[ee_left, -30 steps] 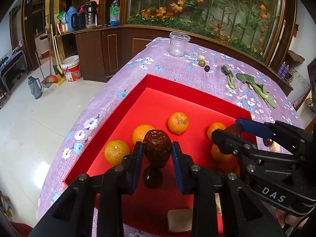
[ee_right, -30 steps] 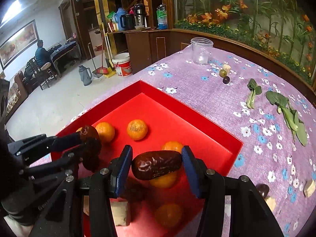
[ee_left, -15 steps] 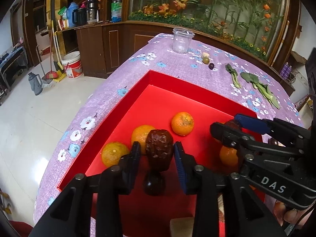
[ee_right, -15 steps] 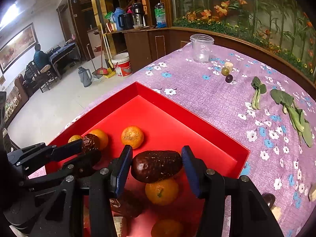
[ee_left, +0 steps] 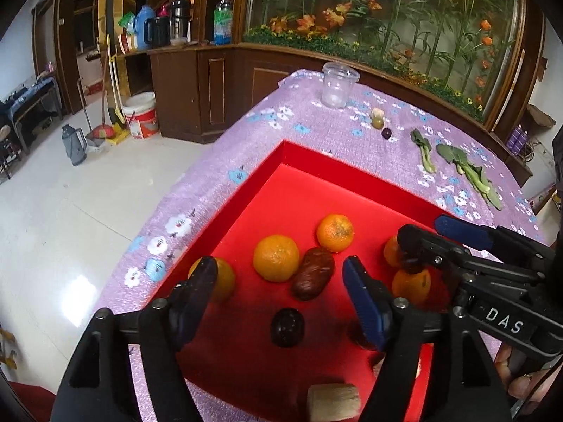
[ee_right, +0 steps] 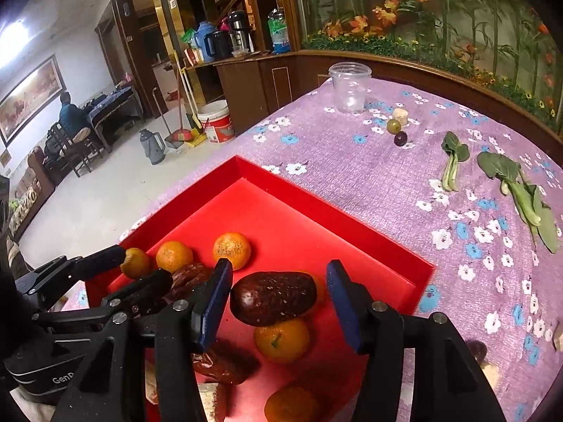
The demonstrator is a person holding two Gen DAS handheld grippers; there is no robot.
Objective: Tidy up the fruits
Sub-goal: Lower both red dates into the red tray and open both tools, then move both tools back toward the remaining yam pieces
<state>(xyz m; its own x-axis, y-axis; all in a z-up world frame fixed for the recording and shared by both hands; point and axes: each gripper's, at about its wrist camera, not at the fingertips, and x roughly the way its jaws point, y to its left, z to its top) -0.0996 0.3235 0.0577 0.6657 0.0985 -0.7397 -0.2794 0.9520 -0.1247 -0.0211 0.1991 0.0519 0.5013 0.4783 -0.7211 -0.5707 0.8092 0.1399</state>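
A red tray [ee_left: 352, 168] [ee_right: 316, 204] on the purple flowered tablecloth holds several oranges [ee_left: 276, 257] [ee_right: 231, 249]. My left gripper [ee_left: 281, 288] [ee_right: 142, 265] hangs over the tray with its jaws opening; nothing is between them. A brown date [ee_left: 313, 274] lies on the tray floor beside an orange, with a darker round fruit [ee_left: 286, 327] nearer me. My right gripper [ee_right: 278, 302] [ee_left: 422, 228] is opening too. A dark brown date [ee_right: 272, 297] sits between its pads above an orange [ee_right: 281, 341], with a gap showing at the right pad [ee_right: 343, 306].
A clear plastic cup [ee_left: 337, 84] [ee_right: 350, 86], two small round fruits [ee_right: 396, 132] and green leaves [ee_left: 464, 172] [ee_right: 520, 190] lie on the cloth beyond the tray. A beige block [ee_left: 332, 401] sits at the tray's near edge. The table drops to the floor on the left.
My left gripper opened and let go of its date, which now lies on the tray by an orange. The right jaws have spread a little around their date.
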